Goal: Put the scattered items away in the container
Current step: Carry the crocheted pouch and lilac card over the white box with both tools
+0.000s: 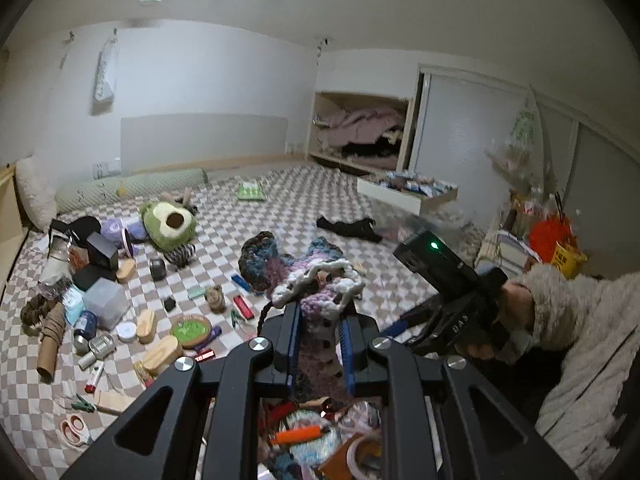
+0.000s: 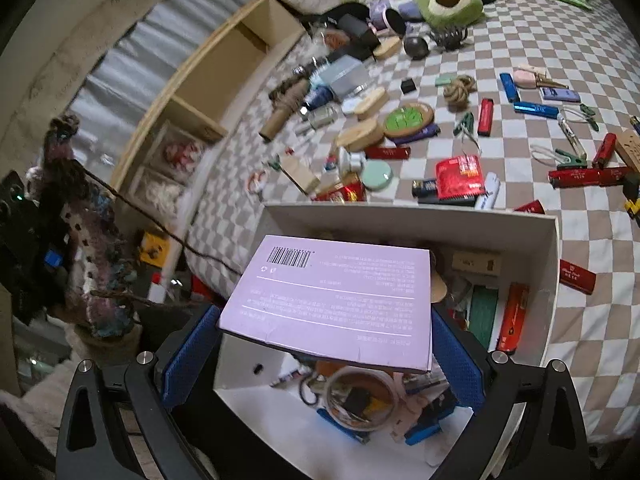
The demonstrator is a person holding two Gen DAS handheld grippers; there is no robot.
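My left gripper [image 1: 318,344] is clamped on a crochet piece [image 1: 320,284], my right gripper [image 2: 320,356] pinching a lilac box [image 2: 336,300] over the white container [image 2: 554,280]. Clutter's all over the checkered bedspread [image 2: 540,28]; open closet [image 1: 360,128] beyond.

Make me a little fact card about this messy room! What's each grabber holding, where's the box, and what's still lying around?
Place: checkered bedcover strewn with small things
Left gripper: shut on a crocheted yarn piece
Right gripper: shut on a flat lilac box, barcode side up
Container: white box, directly under the lilac box
Already inside: roll of tape, orange-red packet, other small bits
Still out: avocado plush, red pouch, cardboard tube, scissors
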